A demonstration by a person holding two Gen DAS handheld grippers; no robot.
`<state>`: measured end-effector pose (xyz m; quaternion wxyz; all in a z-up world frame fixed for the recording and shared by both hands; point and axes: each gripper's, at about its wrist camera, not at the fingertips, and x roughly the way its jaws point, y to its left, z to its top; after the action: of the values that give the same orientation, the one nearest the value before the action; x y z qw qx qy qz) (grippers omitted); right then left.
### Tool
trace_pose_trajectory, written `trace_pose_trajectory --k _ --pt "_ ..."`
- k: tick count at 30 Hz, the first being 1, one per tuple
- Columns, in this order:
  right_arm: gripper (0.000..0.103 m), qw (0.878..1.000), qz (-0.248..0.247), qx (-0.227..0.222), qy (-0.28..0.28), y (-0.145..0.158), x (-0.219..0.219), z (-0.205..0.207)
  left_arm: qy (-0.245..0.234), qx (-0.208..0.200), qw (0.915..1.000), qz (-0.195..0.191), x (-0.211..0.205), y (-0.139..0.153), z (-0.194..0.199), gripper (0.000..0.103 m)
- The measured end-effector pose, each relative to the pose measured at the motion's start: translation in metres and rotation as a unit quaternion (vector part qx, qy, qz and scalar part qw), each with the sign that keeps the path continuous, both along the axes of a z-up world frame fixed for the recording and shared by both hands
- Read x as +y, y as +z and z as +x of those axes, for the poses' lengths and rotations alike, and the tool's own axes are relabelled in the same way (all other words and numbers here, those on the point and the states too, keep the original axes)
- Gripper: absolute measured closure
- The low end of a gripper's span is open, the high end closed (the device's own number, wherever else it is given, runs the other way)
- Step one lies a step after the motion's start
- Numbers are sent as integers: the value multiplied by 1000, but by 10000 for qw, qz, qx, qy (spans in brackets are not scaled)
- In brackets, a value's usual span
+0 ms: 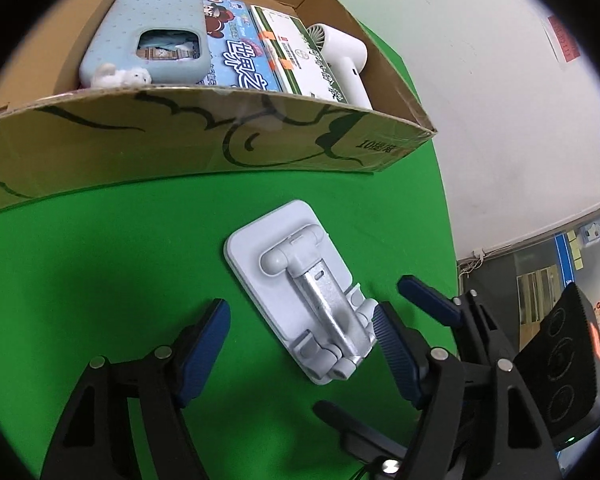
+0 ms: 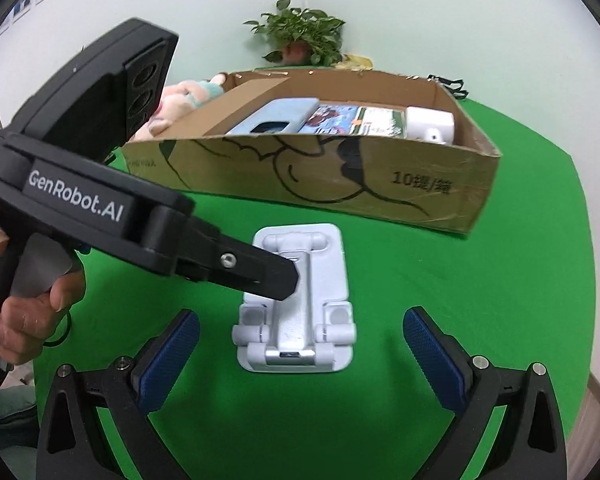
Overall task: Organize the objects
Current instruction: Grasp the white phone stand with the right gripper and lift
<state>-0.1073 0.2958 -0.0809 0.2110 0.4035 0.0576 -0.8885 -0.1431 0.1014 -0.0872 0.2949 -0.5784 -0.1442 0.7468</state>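
Observation:
A white folded phone stand [image 1: 300, 292] lies flat on the green table; it also shows in the right wrist view [image 2: 298, 300]. My left gripper [image 1: 300, 344] is open, with its jaws either side of the stand's near end. In the right wrist view the left gripper's black finger [image 2: 260, 272] reaches over the stand from the left. My right gripper [image 2: 300, 356] is open and empty, just short of the stand's near end. Its blue-padded fingers [image 1: 428, 300] show at the right of the left wrist view. The cardboard box [image 1: 220, 136] stands behind the stand.
The box [image 2: 340, 184] holds a light blue phone case [image 1: 148, 36], two printed cartons [image 1: 244, 48] and a white handheld fan [image 1: 344, 60]. A plush toy [image 2: 180, 100] lies left of the box, a potted plant [image 2: 300, 36] behind it. The table's edge [image 1: 448, 216] curves at the right.

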Motion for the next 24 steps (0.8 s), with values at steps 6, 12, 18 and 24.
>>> trace_pose_trajectory --k 6,12,18,24 --pt "30 9993 359 -116 -46 -16 -13 -10 154 -62 9998 105 -5 -1 -1 32" --pt "39 9987 432 -268 -85 -15 -22 -14 176 81 9998 42 -4 -3 -1 32" --pt "39 9971 -22 -648 -396 -4 -19 -17 219 110 9997 -82 -1 -5 -2 49" --pt "39 9939 -313 -926 -515 4 -22 -13 252 -75 9996 99 -3 -9 -3 58"
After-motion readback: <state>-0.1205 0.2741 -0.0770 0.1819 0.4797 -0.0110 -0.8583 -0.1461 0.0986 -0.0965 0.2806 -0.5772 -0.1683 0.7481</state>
